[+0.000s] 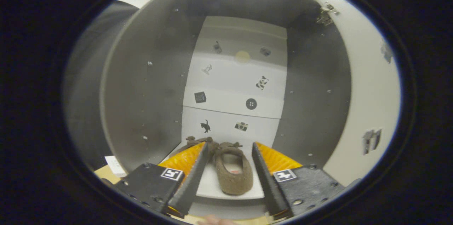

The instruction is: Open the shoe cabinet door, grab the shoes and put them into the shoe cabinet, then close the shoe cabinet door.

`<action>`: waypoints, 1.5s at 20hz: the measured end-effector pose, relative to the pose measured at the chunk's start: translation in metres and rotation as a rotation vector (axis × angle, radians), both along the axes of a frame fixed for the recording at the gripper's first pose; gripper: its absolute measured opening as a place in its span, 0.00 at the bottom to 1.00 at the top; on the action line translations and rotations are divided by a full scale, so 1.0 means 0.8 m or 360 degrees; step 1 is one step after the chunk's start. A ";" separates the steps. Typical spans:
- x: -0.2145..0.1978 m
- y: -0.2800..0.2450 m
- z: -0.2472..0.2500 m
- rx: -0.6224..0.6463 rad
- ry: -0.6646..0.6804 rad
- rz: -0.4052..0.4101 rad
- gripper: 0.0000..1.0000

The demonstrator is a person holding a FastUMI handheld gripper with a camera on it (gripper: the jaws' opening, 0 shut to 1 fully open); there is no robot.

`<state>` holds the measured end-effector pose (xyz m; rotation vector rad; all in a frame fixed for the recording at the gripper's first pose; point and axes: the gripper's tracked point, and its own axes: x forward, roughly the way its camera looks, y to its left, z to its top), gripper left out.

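Note:
The shoe cabinet stands open, its grey side walls and white back panel in front of me. On its bottom shelf lies a brown felt shoe, heel toward me. A second brown shoe sits to its left, partly hidden behind my left finger. My gripper is open, its fingers spread on either side of the nearer shoe and not touching it. The open cabinet door is at the right, with a hinge near its top.
The white back panel carries small picture stickers. A light wood floor strip and a white label show at the lower left, outside the cabinet. Peg holes dot both side walls.

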<state>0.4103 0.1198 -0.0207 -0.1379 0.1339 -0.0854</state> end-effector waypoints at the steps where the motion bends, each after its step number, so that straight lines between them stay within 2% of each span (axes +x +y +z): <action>1: -0.021 -0.004 0.010 -0.0031 -0.0013 -0.0019 0.92; 2: -0.046 -0.009 0.020 -0.0056 -0.0034 -0.0032 1.00; 6: -0.163 -0.025 0.055 -0.0086 -0.0104 -0.0030 1.00; 9: -0.253 -0.052 0.100 -0.0054 -0.0296 -0.0047 1.00; 13: -0.370 -0.101 0.139 -0.0126 -0.0460 -0.0098 1.00; 16: -0.432 -0.137 0.150 -0.0195 -0.0520 -0.0141 1.00; 21: -0.512 -0.192 0.144 -0.0159 -0.0538 -0.0145 1.00; 24: -0.546 -0.243 0.134 -0.0114 -0.0573 -0.0227 1.00; 27: -0.566 -0.298 0.104 -0.0094 -0.0511 -0.0316 1.00; 30: -0.564 -0.343 0.073 -0.0035 -0.0428 -0.0373 1.00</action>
